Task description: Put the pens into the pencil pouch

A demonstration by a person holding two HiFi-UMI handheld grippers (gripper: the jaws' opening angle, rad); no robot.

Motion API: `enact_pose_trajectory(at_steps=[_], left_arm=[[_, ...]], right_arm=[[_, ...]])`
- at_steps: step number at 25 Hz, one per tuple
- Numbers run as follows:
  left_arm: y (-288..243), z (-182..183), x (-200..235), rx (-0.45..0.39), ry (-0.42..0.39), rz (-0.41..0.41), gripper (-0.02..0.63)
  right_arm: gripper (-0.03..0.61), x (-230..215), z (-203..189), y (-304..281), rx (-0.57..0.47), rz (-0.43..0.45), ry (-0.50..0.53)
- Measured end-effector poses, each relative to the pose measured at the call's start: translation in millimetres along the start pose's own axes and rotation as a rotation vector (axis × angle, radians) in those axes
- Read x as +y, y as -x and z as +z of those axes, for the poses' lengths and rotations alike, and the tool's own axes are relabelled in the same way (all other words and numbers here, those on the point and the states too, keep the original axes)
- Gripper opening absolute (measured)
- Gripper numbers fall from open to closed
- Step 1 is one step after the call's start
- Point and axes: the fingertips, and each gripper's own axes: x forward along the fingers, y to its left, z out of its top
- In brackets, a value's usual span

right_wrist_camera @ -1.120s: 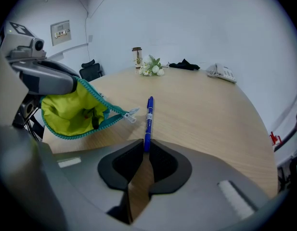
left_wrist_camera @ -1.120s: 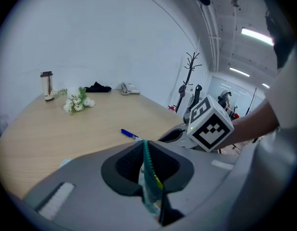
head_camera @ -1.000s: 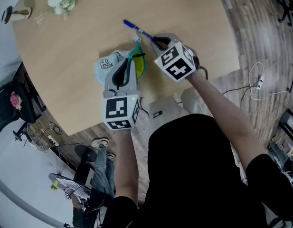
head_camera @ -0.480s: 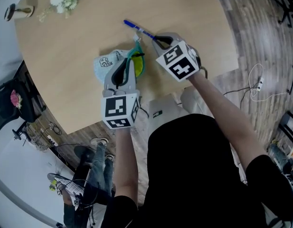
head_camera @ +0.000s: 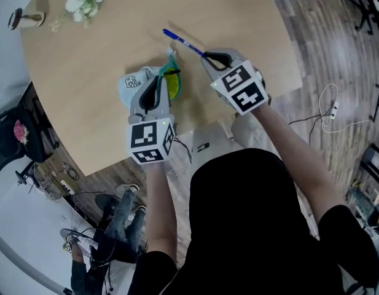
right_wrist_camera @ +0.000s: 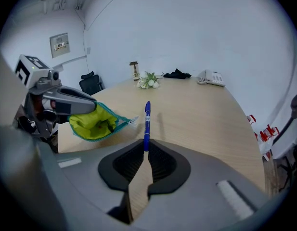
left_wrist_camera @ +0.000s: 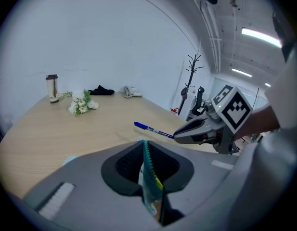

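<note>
A blue pen (head_camera: 182, 40) sticks out from my right gripper (head_camera: 205, 55), which is shut on its near end and holds it just above the round wooden table (head_camera: 85, 54). In the right gripper view the pen (right_wrist_camera: 147, 124) points away from the jaws and casts a shadow on the wood. To its left lies the pale blue pencil pouch (head_camera: 137, 82) with its yellow-green lining (right_wrist_camera: 93, 123) gaping open. My left gripper (head_camera: 167, 72) is shut on the pouch's teal zipper edge (left_wrist_camera: 148, 172), lifting the mouth.
White flowers (head_camera: 83, 0) and a small cup (head_camera: 20, 18) sit at the table's far left. A phone (right_wrist_camera: 213, 78) and a dark item (right_wrist_camera: 177, 73) lie at the far rim. The table's near edge runs just below both grippers; cables (head_camera: 333, 106) lie on the floor.
My right gripper has risen and drawn back a little with the pen in its jaws. The left gripper and the pouch have stayed where they were.
</note>
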Motion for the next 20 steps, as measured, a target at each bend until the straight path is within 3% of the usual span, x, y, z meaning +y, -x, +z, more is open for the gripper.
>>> enact_pose_trajectory(at_steps=[20], left_arm=[[-5, 0, 4, -0.015, 0.065, 0.006, 0.025]], right_arm=[[0.038, 36, -31, 64, 0.009, 0.104, 0.087]])
